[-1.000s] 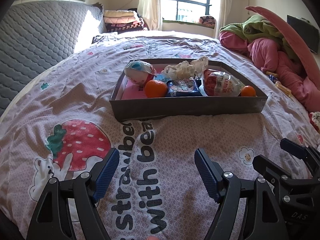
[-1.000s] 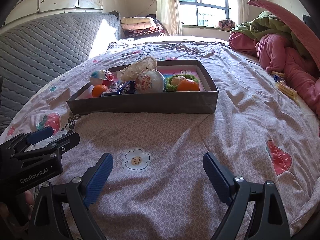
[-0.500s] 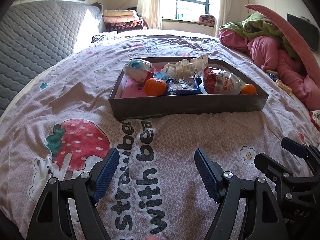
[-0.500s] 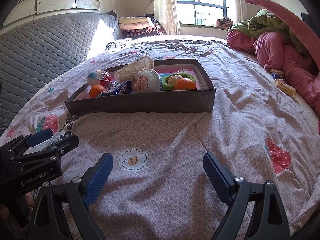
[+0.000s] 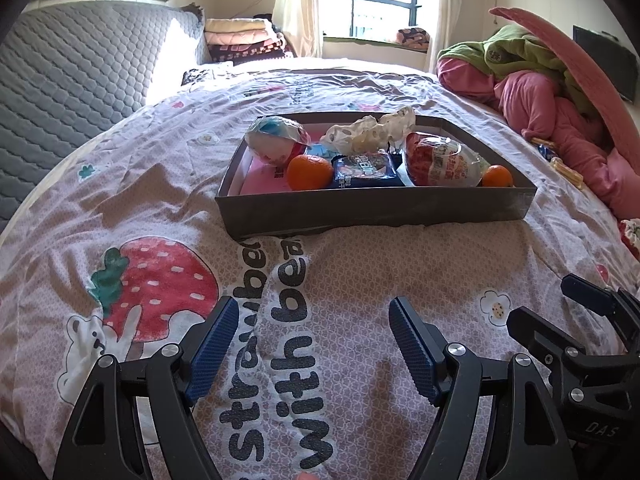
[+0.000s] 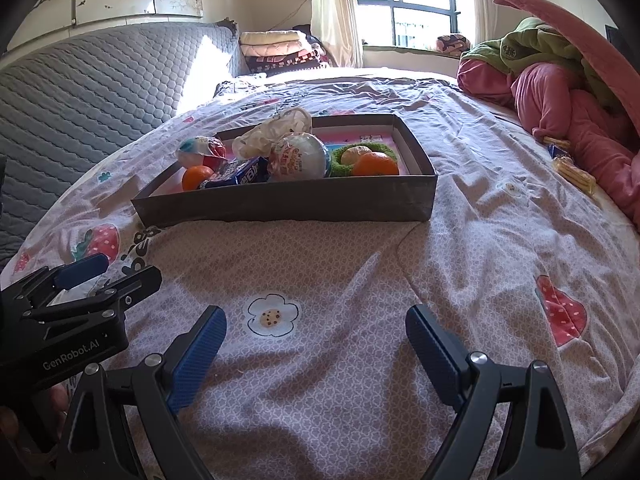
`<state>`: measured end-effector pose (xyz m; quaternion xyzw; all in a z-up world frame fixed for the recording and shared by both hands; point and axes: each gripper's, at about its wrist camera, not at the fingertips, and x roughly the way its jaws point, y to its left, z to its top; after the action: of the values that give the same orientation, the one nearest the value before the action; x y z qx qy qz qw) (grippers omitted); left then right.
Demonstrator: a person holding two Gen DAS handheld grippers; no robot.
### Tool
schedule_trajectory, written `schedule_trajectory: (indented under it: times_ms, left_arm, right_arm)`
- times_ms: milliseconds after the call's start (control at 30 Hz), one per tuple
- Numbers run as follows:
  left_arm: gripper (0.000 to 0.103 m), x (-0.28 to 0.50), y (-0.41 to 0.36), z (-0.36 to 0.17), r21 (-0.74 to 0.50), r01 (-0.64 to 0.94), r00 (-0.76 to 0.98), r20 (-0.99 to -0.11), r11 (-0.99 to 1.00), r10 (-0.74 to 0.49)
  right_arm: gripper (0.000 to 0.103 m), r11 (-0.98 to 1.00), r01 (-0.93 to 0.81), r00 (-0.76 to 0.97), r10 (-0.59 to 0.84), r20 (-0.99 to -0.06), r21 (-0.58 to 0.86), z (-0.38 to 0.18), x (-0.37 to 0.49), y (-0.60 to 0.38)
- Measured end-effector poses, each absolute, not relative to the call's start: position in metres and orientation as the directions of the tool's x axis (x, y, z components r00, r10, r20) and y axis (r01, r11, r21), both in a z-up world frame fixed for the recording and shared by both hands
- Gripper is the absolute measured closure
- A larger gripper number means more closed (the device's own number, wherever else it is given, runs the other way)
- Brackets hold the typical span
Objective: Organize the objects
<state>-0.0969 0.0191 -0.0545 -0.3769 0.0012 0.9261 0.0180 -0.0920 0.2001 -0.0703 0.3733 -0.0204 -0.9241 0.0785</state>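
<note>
A dark shallow box [image 5: 376,210] [image 6: 288,204] sits on the bed ahead of both grippers. It holds two oranges [image 5: 309,172] [image 6: 376,164], a blue snack pack [image 5: 364,170], two wrapped toy eggs [image 5: 440,160] [image 6: 298,156], a crumpled white bag [image 5: 368,132] and a green ring [image 6: 344,156]. My left gripper [image 5: 314,344] is open and empty over the printed sheet. My right gripper [image 6: 316,348] is open and empty, beside the left one.
A pile of pink and green bedding [image 5: 552,80] lies at the right. Small snack packets [image 6: 572,172] lie on the sheet near it. A grey quilted headboard [image 6: 80,92] runs along the left. Folded blankets [image 5: 244,36] are stacked by the window.
Both grippers have drifted slightly, so the box sits a little differently in each view. Both stay open and empty.
</note>
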Motion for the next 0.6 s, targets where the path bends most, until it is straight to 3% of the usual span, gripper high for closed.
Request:
schedule_trajectory:
  times_ms: [600]
  left_arm:
    - [0.024,-0.0976,0.0179,-0.054,-0.011,-0.031,-0.716,-0.698,-0.999,0.03]
  right_arm:
    - [0.012,-0.987,0.132,-0.71,-0.162,-0.686,0.097,-0.0712,-0.0924,0.2021]
